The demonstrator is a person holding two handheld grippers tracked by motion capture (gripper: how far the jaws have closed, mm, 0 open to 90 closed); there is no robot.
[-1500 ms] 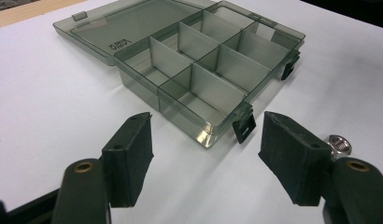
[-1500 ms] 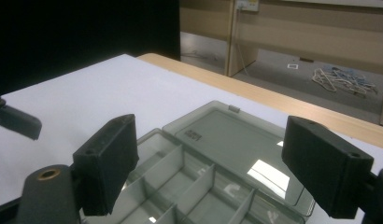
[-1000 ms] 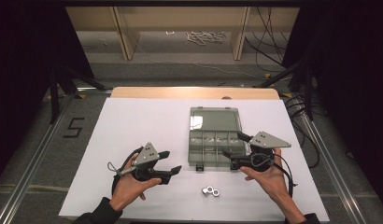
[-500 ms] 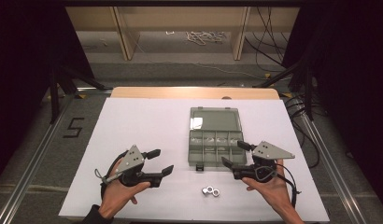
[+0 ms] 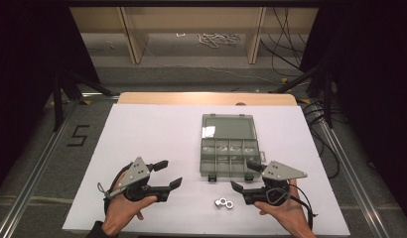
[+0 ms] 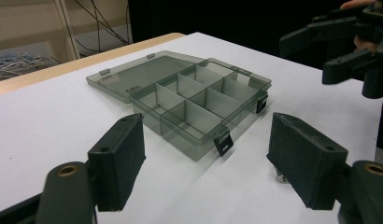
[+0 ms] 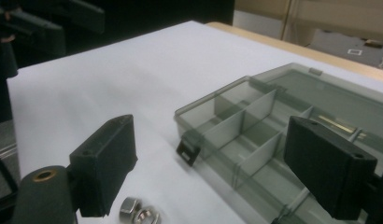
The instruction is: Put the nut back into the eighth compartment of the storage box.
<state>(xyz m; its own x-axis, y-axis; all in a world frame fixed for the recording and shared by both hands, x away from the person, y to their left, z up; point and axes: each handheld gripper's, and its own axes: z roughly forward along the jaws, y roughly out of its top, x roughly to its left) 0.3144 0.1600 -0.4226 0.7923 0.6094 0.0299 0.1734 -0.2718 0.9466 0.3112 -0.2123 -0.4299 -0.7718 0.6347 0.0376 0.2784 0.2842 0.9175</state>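
Just below the right gripper (image 7: 206, 163), between its parted jaws, two nuts (image 7: 138, 212).

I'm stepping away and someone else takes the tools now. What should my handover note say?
Left tool: open, holding nothing, above the white table, left of the box.
Right tool: open, holding nothing, near the box's front right corner.
Compartment box: lid open flat; its compartments look empty.
Two metal nuts: on the table in front of the box, touching each other.
Done: box opened.
Left: probably to pick up the nuts and drop them into a compartment.
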